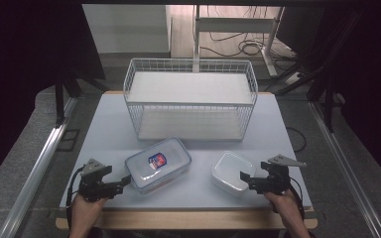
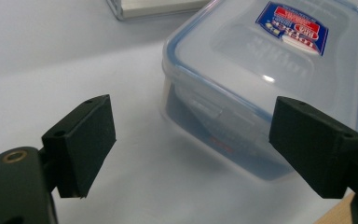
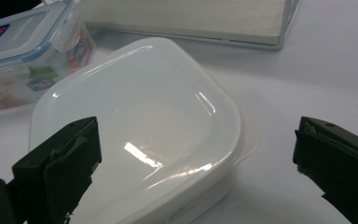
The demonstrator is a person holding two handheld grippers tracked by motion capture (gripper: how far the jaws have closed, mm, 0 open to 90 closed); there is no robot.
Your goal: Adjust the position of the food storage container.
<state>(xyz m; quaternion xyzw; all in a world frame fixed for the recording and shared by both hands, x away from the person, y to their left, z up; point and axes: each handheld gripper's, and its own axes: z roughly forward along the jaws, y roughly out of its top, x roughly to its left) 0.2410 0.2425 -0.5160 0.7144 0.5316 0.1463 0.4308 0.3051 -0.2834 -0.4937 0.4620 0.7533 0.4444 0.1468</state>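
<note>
Table (image 1: 109,124), pale, bearing all items; wire basket (image 1: 191,99), white, two-tiered, standing at the far middle, taken as landmark. Clear lidded box (image 1: 158,163), blue-sealed, labelled, lying near the basket's front left corner, askew to its front edge; white container (image 1: 233,172), domed lid, near the basket's front right corner, apart from the clear box. Left gripper (image 1: 125,179), jaws spread, nothing between them, pointing at the clear box's near end; right gripper (image 1: 245,178), jaws spread wide, either side of the white container's corner, pads not touching. Risk, judged: glossy domed lid may slip from the pads if pinched high; clear box, taken at one end, may swivel and knock the basket.
</note>
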